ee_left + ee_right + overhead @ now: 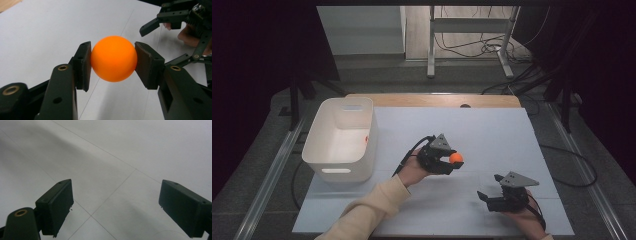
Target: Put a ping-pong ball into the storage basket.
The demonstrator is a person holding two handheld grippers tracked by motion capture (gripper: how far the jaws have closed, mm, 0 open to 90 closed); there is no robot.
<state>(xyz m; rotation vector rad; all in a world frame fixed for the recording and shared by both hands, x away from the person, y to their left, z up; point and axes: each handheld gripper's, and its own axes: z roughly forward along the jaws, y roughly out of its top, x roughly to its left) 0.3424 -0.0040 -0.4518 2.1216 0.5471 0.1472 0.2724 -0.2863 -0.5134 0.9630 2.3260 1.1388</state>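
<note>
An orange ball point(114, 58) is clamped between the two black pads of my left gripper point(113, 63), both pads pressing on its sides. In the high view the ball point(456, 158) sits at the tip of the left gripper point(451, 162), held a little above the middle of the white table sheet. My right gripper point(486, 197) is near the front right of the sheet, its jaws wide apart with nothing between them. In the right gripper view the right gripper point(115, 210) looks down on bare white sheet.
A white plastic bin point(323, 150) stands at the left of the sheet, with a small orange spot on its inner right wall. The right gripper point(160, 21) and the hand holding it appear at the top right of the left gripper view. A wooden table edge point(432, 100) runs along the back.
</note>
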